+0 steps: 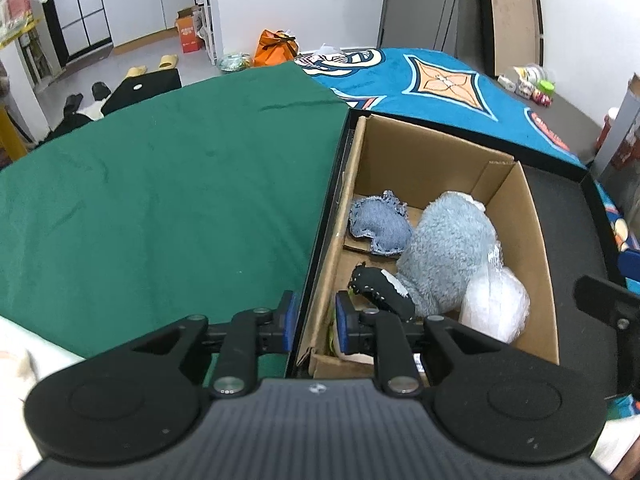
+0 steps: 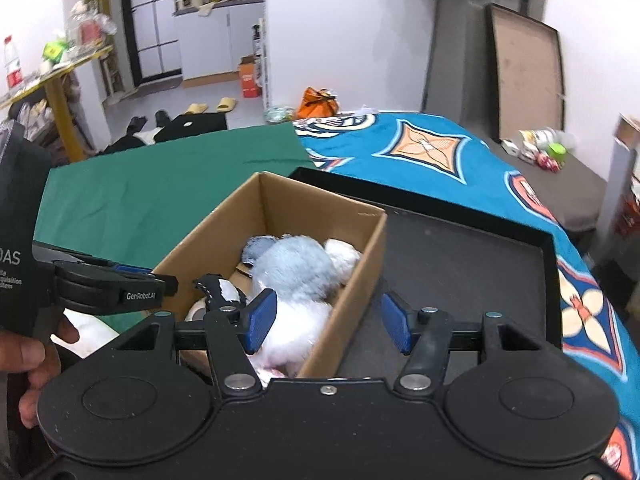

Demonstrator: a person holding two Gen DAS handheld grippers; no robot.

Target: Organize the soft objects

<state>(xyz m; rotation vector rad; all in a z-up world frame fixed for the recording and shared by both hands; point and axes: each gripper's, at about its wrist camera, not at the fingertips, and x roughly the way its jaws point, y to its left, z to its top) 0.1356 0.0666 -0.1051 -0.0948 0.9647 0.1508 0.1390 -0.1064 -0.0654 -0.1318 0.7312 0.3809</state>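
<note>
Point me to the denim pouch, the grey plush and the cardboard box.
denim pouch [image 1: 380,228], left wrist view, middle of its blue fabric.
grey plush [image 1: 444,252], left wrist view, centre of the fluffy body.
cardboard box [image 2: 348,280], right wrist view, outer right wall.

Soft toys [image 1: 444,256] in cardboard box [image 1: 532,248]

One cardboard box [image 1: 424,160] holds roughly four soft toys [image 1: 448,256], counting partly hidden ones.

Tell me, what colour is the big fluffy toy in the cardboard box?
Pale blue-grey. The fluffy plush toy shows best in the left wrist view.
</note>
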